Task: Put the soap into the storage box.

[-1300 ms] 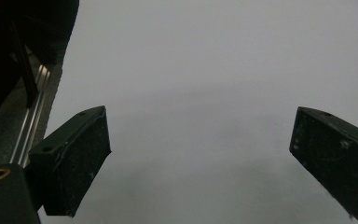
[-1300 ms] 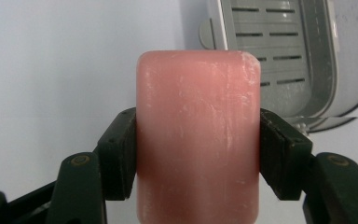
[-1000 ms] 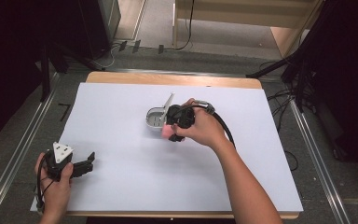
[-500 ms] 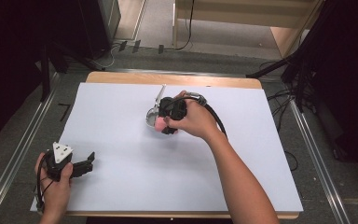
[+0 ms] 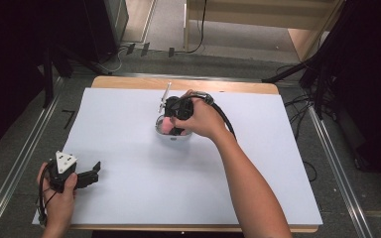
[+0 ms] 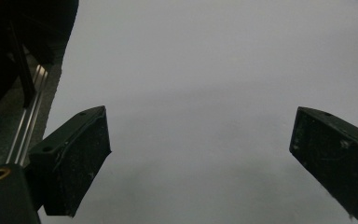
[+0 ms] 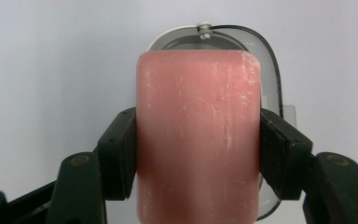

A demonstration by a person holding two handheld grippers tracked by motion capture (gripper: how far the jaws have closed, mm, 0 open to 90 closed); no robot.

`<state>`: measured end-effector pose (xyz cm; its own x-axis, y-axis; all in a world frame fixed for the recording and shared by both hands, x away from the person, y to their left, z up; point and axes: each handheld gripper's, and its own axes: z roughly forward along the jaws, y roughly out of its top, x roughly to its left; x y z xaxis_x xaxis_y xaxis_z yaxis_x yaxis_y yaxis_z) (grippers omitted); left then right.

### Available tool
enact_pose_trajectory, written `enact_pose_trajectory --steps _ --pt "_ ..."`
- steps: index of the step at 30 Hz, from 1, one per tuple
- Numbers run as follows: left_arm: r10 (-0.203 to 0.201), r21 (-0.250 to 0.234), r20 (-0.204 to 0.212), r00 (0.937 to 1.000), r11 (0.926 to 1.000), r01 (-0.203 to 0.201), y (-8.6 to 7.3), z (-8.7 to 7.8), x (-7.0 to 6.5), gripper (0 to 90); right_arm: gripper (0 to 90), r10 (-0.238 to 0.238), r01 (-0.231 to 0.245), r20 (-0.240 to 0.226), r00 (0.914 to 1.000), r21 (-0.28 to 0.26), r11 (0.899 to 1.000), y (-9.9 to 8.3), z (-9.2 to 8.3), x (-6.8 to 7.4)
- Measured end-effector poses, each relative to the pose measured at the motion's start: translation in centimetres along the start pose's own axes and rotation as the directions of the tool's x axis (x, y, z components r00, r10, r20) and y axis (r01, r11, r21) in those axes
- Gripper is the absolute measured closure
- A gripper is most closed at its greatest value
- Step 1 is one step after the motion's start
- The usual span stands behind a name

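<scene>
My right gripper (image 5: 171, 124) is shut on a pink block (image 7: 198, 135) with rounded corners, its black jaws pressing both sides. The block (image 5: 166, 125) hangs just over a small metal pan (image 5: 177, 135) with a thin handle (image 5: 165, 94) pointing to the table's far side. In the right gripper view the pan's rim (image 7: 272, 79) curves behind the block. My left gripper (image 5: 95, 171) rests near the table's front left corner, open, with nothing between its fingers (image 6: 74, 163).
A white sheet (image 5: 129, 163) covers the wooden table (image 5: 228, 85). Metal rails (image 5: 25, 158) run along both sides of the table. A black cable (image 5: 223, 116) trails from the right gripper over the hand.
My right gripper has carried the pink block leftward and away from the person, from beside the pan to over it. The left gripper has stayed put.
</scene>
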<state>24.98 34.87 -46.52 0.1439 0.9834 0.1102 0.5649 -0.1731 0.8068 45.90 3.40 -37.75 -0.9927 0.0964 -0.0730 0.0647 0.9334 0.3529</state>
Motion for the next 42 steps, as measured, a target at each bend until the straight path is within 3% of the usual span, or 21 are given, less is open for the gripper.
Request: enact_pose_trajectory --steps 11,13,23,29,42 --pt "-0.002 0.000 0.001 1.0000 1.0000 0.002 0.0 0.0 0.0 5.5 38.2 0.005 -0.005 -0.004 1.0000 0.010 1.000 0.3 0.8 -0.9" --pt "-0.001 0.000 0.001 1.0000 1.0000 0.001 0.0 0.0 0.0 5.5 38.2 -0.013 0.013 -0.006 0.9999 0.007 1.000 0.3 1.0 -1.1" --pt "-0.001 0.000 0.002 1.0000 1.0000 0.001 0.0 0.0 0.0 5.5 38.2 0.015 -0.015 -0.009 0.9998 0.021 1.000 0.0 1.3 -1.3" --pt "-0.001 0.000 0.002 1.0000 1.0000 0.001 0.0 0.0 0.0 5.5 38.2 -0.001 0.001 -0.010 1.0000 0.010 1.000 0.0 1.6 -1.6" --pt "-0.001 0.001 0.003 1.0000 1.0000 0.001 0.0 0.0 0.0 5.5 38.2 0.020 -0.019 -0.014 0.9997 0.017 1.000 -0.2 1.8 -1.7"
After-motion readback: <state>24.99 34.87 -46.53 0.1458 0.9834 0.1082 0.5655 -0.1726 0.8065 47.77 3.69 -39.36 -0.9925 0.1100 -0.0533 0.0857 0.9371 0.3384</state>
